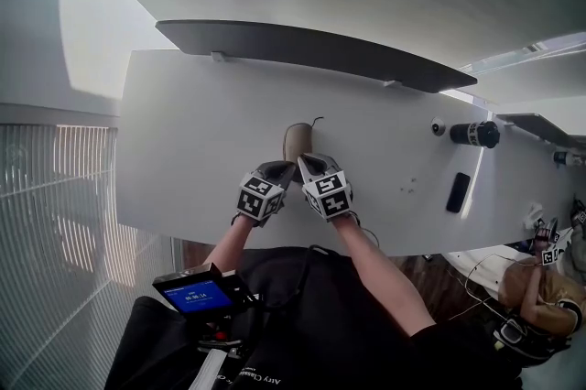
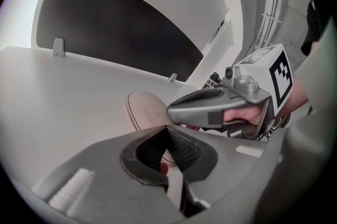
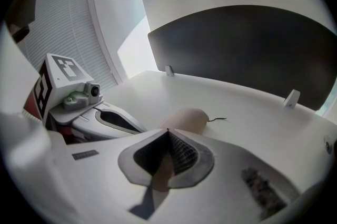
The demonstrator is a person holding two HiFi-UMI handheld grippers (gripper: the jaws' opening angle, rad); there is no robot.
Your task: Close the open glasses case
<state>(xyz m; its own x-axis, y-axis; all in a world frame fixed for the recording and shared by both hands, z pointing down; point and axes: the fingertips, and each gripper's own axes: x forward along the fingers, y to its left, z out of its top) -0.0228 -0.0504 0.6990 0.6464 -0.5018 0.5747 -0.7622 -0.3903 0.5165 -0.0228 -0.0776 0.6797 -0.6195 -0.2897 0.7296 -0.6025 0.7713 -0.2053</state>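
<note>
A beige oval glasses case point(image 1: 296, 141) lies on the white table point(image 1: 201, 150), just past both grippers. In the left gripper view the case point(image 2: 143, 110) shows a seam round its edge, and its lid looks to be down on its base. My left gripper point(image 2: 167, 128) is shut, jaw tips meeting over the case's near end. My right gripper point(image 3: 168, 132) is shut too, its tips at the near end of the case point(image 3: 187, 119). In the head view the left gripper point(image 1: 287, 168) and right gripper point(image 1: 303, 162) sit side by side, almost touching.
A dark curved panel point(image 1: 311, 49) stands along the table's far edge. To the right lie a black cylinder point(image 1: 476, 134), a small white round thing point(image 1: 438, 127) and a flat black object point(image 1: 458, 192). A thin black cord point(image 3: 217, 120) trails from the case. Another person point(image 1: 540, 287) sits lower right.
</note>
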